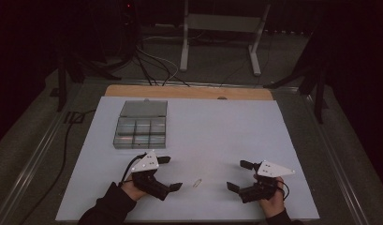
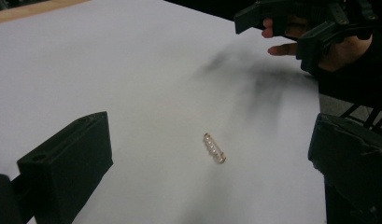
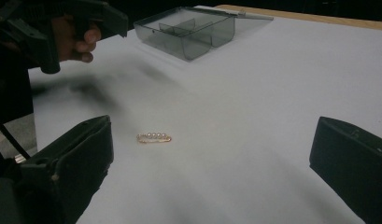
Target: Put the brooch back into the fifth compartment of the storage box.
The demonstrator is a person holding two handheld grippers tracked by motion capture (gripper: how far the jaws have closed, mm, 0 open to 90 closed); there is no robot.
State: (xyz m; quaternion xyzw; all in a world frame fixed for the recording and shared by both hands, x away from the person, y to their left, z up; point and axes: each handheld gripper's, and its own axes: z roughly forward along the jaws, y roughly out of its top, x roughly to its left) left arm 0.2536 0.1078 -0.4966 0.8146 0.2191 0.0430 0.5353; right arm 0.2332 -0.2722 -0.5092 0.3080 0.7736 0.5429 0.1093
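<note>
A small gold pin set with a row of pearls [image 1: 197, 182] lies flat on the white table sheet [image 1: 217, 126] near its front edge, between my two grippers. My left gripper [image 1: 170, 172] stands open just left of the pin, and the pin [image 2: 214, 148] lies on the sheet ahead of its spread jaws. My right gripper [image 1: 239, 175] is open to the right of the pin, and the pin [image 3: 153, 137] rests ahead of its jaws too. Neither gripper touches it. A clear grey compartment box [image 1: 141, 126] with its lid folded back sits at the back left.
The compartment box [image 3: 198, 29] looks empty in the right gripper view. A wooden table edge [image 1: 189, 91] runs behind the sheet. Beyond it are cables [image 1: 151, 65] and a metal stand [image 1: 222, 37] on the dark floor.
</note>
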